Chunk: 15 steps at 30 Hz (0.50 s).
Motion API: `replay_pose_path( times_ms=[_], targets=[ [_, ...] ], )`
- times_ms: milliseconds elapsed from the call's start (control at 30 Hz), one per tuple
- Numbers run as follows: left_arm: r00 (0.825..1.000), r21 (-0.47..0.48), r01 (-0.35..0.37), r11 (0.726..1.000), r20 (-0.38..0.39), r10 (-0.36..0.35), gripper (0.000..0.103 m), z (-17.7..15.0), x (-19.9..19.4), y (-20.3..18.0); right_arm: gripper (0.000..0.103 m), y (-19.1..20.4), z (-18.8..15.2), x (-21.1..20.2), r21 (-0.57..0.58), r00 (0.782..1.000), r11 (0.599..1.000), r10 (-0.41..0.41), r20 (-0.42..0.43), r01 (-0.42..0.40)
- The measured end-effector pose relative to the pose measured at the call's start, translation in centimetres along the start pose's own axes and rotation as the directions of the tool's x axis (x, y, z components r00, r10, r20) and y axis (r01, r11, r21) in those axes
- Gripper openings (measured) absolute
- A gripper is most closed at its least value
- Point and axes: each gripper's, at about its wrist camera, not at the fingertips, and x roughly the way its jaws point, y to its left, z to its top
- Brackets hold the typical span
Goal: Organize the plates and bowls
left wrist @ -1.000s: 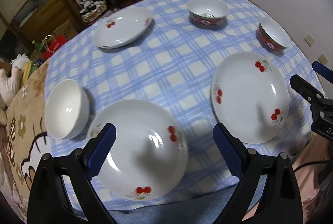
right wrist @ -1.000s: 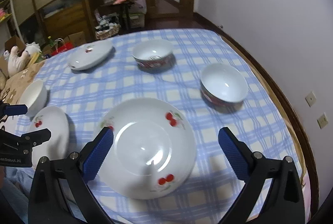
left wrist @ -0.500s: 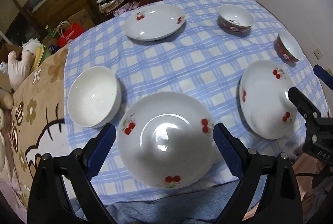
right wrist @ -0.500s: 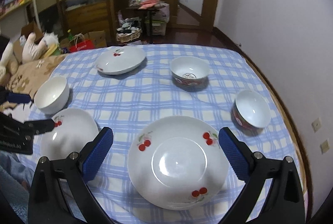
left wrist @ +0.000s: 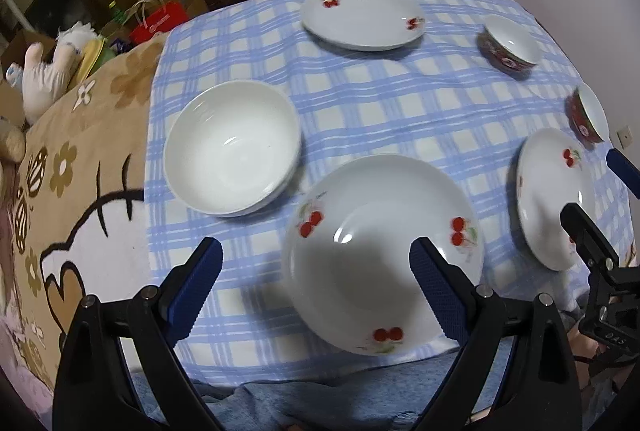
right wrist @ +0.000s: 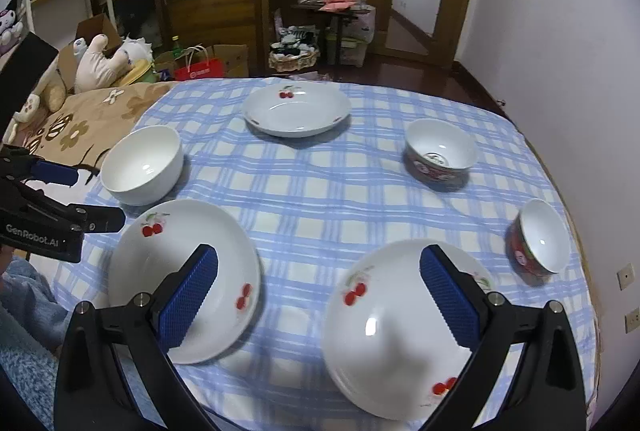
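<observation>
Three white cherry-print plates and three bowls sit on a blue checked tablecloth (left wrist: 360, 111). My left gripper (left wrist: 314, 259) hangs open and empty above the near edge, with the near plate (left wrist: 380, 255) under its right finger and a plain white bowl (left wrist: 232, 151) ahead to the left. My right gripper (right wrist: 320, 263) is open and empty too, between the left plate (right wrist: 184, 279) and the right plate (right wrist: 400, 331). A third plate (right wrist: 296, 109) lies at the far side. Two red-patterned bowls (right wrist: 440, 153) (right wrist: 540, 235) stand on the right.
A brown flowered blanket (left wrist: 80, 171) covers the surface left of the cloth, with plush toys (right wrist: 100, 63) beyond it. Shelves, a red bag (right wrist: 198, 71) and a basket stand behind the table. A white wall (right wrist: 560, 71) runs close on the right. Blue clothing (left wrist: 320, 403) shows at the near edge.
Both grippers have drawn back and swung left. The white bowl now sits nearer the middle of the left view. The right view takes in both near plates. Nothing on the table has moved.
</observation>
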Motion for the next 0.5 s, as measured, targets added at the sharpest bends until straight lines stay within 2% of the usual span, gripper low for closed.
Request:
replay_pose_path(
  times_ms=[100, 200, 500],
  targets=[
    [1.0, -0.025, 0.026, 0.999, -0.012, -0.026, 0.093, -0.1, 0.9, 1.0, 0.103, 1.0, 0.3, 0.4, -0.026, 1.0, 1.0, 0.004, -0.002, -0.004],
    [1.0, -0.037, 0.016, 0.999, -0.026, -0.017, 0.093, 0.0, 1.9, 1.8, 0.103, 2.0, 0.7, 0.7, -0.052, 1.0, 0.999, -0.003, 0.002, 0.003],
    [0.998, -0.027, 0.036, 0.999, -0.058, -0.038, 0.093, -0.2, 3.8, 2.3, 0.103, 3.7, 0.7, 2.2, -0.08, 1.0, 0.997, -0.015, -0.022, 0.014]
  ],
)
